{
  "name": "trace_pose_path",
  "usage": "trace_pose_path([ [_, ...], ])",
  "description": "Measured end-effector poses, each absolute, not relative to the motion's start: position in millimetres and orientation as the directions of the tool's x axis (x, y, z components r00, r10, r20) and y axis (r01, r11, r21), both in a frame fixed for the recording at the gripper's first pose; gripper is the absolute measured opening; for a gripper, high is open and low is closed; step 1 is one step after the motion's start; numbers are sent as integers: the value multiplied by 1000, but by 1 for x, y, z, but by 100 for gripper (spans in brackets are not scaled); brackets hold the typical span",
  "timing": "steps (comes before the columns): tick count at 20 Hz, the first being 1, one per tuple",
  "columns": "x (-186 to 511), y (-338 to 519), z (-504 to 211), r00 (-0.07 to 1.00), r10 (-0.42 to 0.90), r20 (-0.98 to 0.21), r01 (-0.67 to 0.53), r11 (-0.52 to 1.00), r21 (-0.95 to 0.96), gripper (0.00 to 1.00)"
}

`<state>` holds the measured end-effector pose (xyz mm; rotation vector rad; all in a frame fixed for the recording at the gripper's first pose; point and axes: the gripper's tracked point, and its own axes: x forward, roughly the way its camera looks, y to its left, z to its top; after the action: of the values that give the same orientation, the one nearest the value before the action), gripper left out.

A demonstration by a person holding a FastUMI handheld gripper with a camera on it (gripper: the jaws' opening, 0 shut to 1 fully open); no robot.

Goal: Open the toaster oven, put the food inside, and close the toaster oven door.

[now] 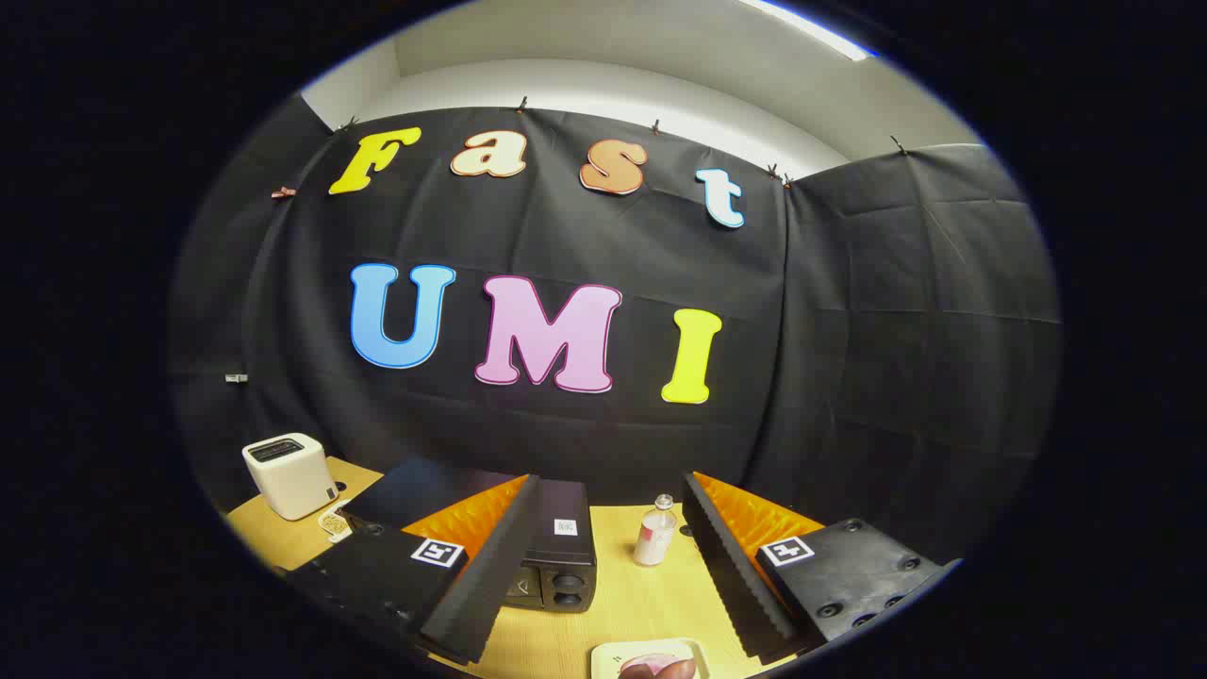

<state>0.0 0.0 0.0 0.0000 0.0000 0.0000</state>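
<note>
A black toaster oven (556,552) stands on the wooden table, partly hidden behind my left finger; its two knobs (568,588) face me. Whether its door is open I cannot tell. A pale plate (613,655) with pinkish food (651,663) sits on the table near me, between my fingers and low down. My gripper (603,566) is open, held well above the table, with nothing between its fingers. The left finger (481,585) overlaps the oven's front; the right finger (735,575) stands to the right of a small bottle.
A small clear bottle (655,533) with a pink label stands on the table (641,604) right of the oven. A white toaster (288,474) sits at the far left, with a small packet (335,521) beside it. Black cloth walls close the booth behind.
</note>
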Motion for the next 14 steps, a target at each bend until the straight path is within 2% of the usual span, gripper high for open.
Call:
trace_pose_path([
  [14,3,29,-6,1000,28,-13,-28,1000,13,98],
])
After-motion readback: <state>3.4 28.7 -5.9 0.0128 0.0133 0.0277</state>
